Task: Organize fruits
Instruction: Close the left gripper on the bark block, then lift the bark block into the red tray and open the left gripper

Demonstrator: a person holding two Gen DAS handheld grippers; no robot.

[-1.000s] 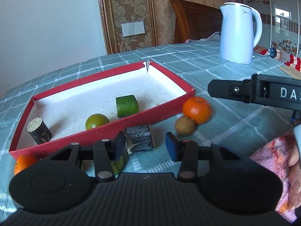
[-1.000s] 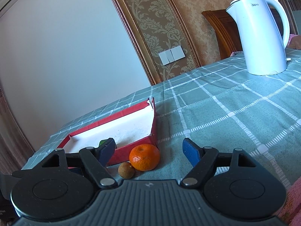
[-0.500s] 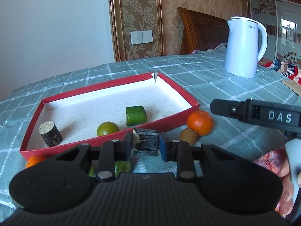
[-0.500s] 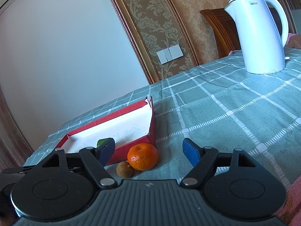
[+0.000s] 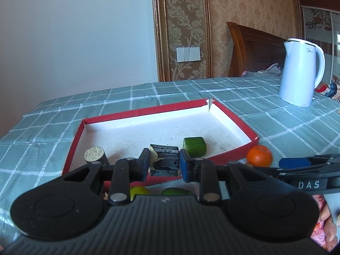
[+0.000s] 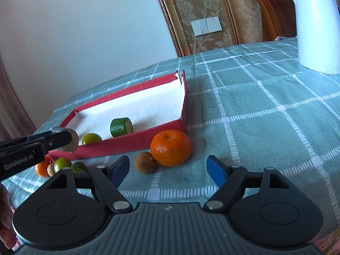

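Checked tablecloth point(image 6: 255, 114); left tongs point(image 5: 164, 164), "GenRobot.AI", clamp dark cane chunk point(image 5: 164, 159); right tongs point(image 6: 169, 169), "DAS", apart, just widened, empty.

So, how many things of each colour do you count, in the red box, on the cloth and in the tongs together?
Orange fruits: 2
Round green fruits: 3
Small brown fruits: 2
Green cut piece: 1
Dark cut pieces: 2, one held in the left tongs
Total: 10
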